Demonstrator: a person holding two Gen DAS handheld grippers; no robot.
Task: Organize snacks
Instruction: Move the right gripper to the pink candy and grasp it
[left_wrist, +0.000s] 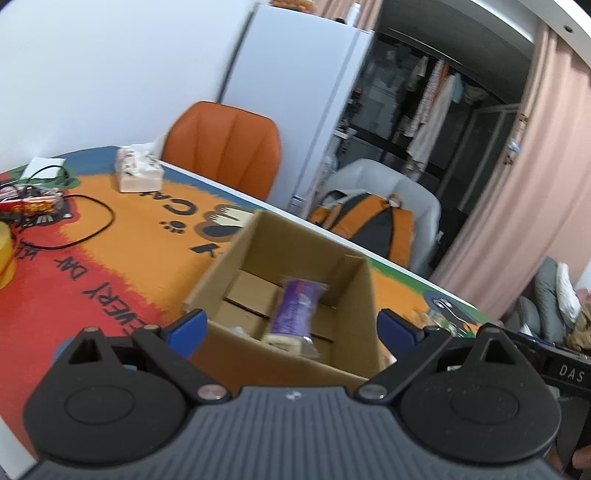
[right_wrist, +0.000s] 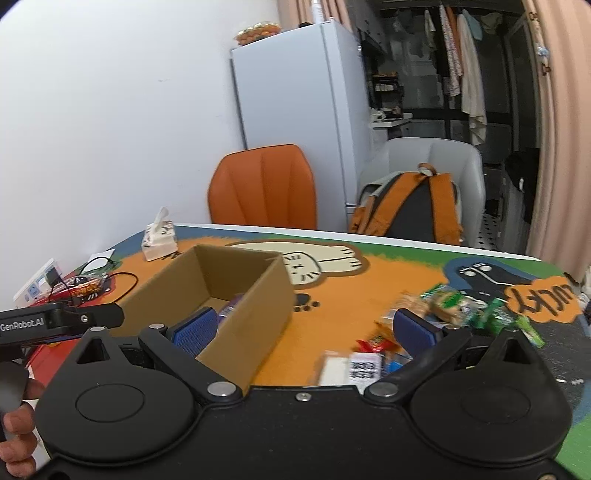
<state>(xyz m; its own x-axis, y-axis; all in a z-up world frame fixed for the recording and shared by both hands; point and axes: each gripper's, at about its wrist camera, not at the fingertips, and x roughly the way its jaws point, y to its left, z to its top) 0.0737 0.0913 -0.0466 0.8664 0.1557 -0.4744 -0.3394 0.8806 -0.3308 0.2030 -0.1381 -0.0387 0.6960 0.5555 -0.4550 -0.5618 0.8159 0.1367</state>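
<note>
Brown cardboard box (left_wrist: 291, 295) – purple snack packet (left_wrist: 293, 308) inside. Tablecloth (right_wrist: 388, 291) orange, red, green, blue with cartoon cats and black lettering. Green wrappers (right_wrist: 491, 314), red packet (right_wrist: 375, 345) – orange chair (right_wrist: 264, 186), orange-grey backpack (right_wrist: 410, 205), blue gripper pads (right_wrist: 194, 330).

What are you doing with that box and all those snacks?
A person is tidying snacks into a cardboard box on the table, using a gripper in each hand. A purple snack packet already lies inside the box. The left gripper is at the box with its jaws wide and nothing between them. The right gripper is open and empty too, facing the loose snacks still scattered on the table beside the box.
</note>
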